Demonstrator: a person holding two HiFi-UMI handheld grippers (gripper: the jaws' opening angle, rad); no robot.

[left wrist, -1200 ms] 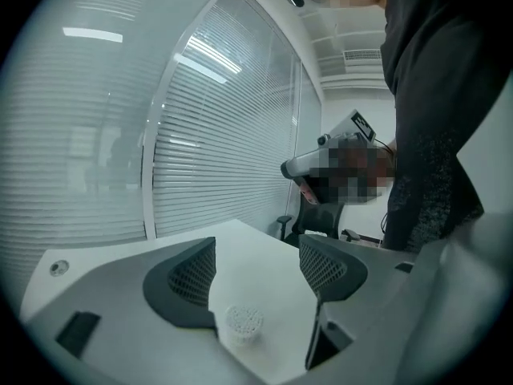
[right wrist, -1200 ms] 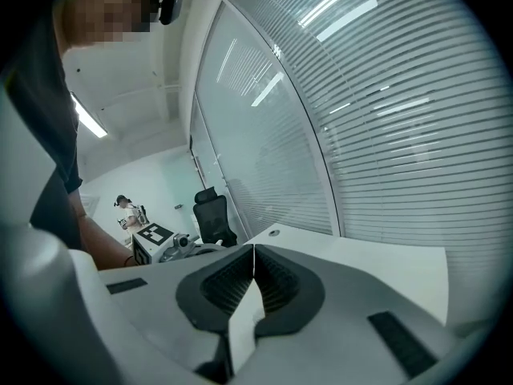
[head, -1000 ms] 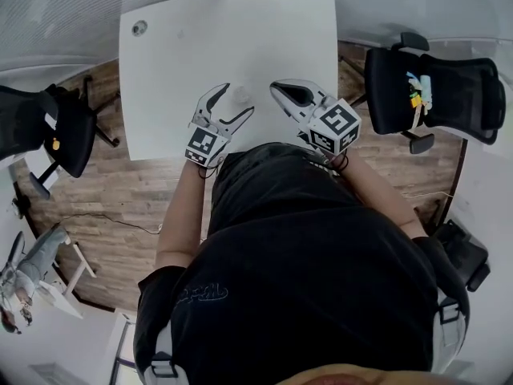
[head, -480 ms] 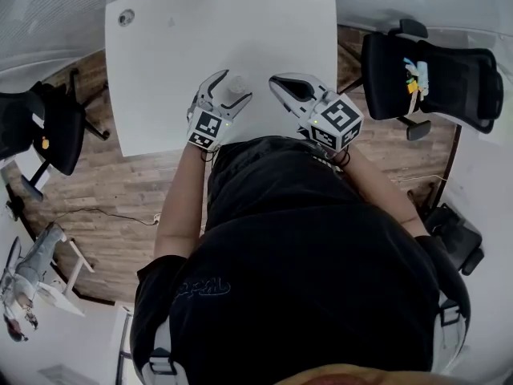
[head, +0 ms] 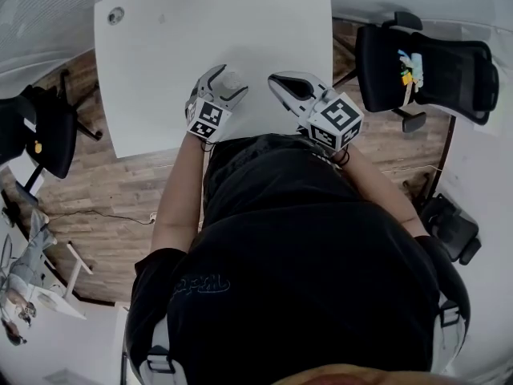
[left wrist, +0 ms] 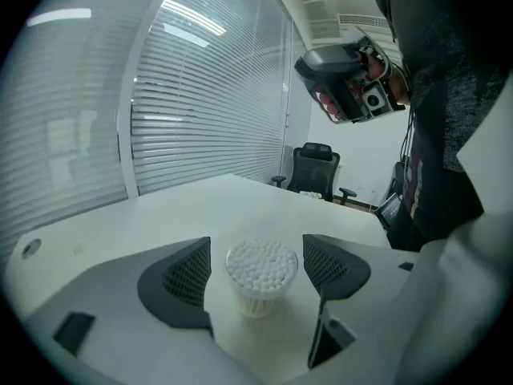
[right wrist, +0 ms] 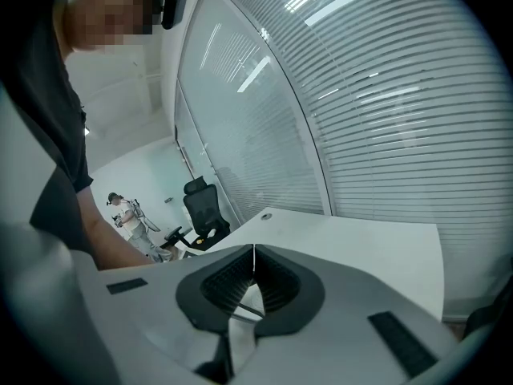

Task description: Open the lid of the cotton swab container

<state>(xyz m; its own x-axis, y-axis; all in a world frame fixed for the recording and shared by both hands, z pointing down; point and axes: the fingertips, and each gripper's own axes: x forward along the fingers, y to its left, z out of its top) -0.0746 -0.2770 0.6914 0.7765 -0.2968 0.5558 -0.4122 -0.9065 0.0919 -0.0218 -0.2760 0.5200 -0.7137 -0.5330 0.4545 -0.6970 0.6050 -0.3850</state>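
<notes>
The cotton swab container (left wrist: 260, 273) is a small clear round tub packed with white swab heads, standing upright on the white table (head: 176, 46). In the left gripper view it sits between the two dark ribbed pads of my left gripper (left wrist: 256, 251), which is open, with a gap on each side. The head view shows the container (head: 234, 78) inside my left gripper (head: 226, 83) near the table's front edge. My right gripper (head: 276, 82) hovers just to the right of it. In its own view the right gripper (right wrist: 254, 253) is shut with nothing between its jaws.
A round cable grommet (head: 117, 14) sits in the table's far left corner. Black office chairs stand to the left (head: 48, 131) and right (head: 417, 70) of the table. Window blinds line the wall beyond. A person (right wrist: 128, 212) stands far off in the room.
My left gripper has come down and forward, so its open jaws now flank the container instead of hanging short of it. The right gripper has stayed in place, shut.
</notes>
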